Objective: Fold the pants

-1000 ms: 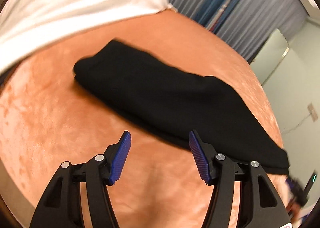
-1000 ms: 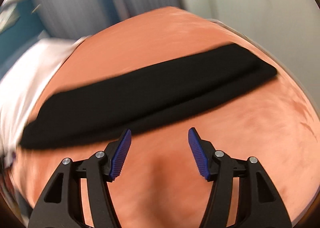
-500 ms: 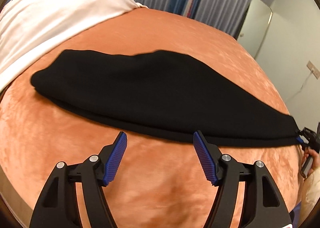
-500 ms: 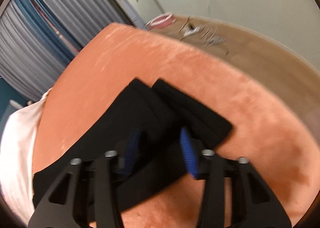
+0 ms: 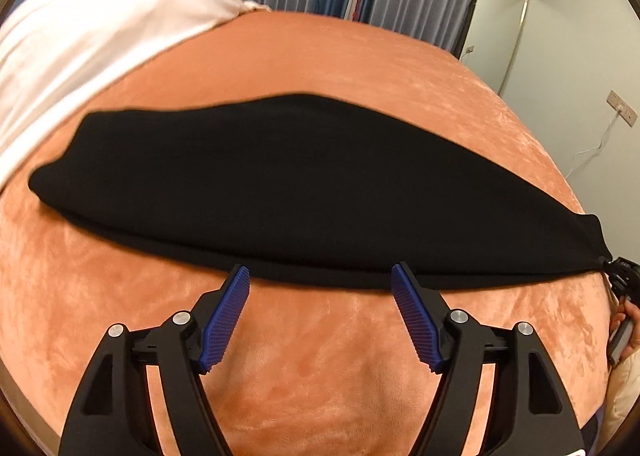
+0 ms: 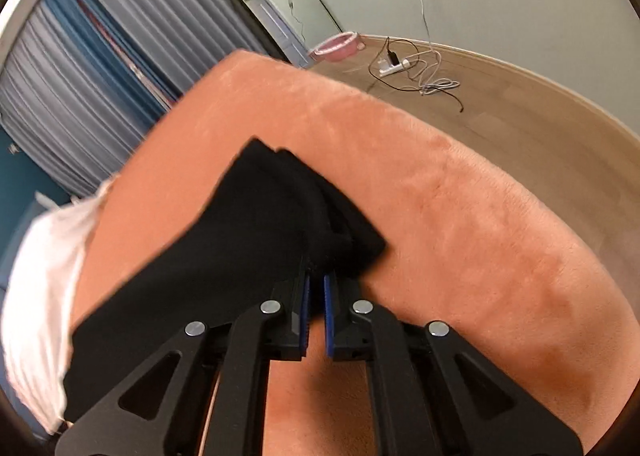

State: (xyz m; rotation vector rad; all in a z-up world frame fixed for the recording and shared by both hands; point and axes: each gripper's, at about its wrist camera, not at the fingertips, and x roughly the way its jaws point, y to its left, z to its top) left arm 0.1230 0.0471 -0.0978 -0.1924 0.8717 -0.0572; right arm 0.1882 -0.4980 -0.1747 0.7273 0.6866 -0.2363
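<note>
Pants [image 5: 304, 184] long axis left-right on blanket [image 5: 320, 336] | left claw [image 5: 320, 288] widening, empty | right claw [image 6: 316, 280] clamped on end

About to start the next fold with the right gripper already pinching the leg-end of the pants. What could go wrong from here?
1. The right gripper has just closed on the black pants at the very edge of stacked layers; a lower layer may slip out when lifted.
2. The left gripper, jaws just widened, holds nothing; a one-sided lift could drag the pants crooked across the orange blanket.
</note>
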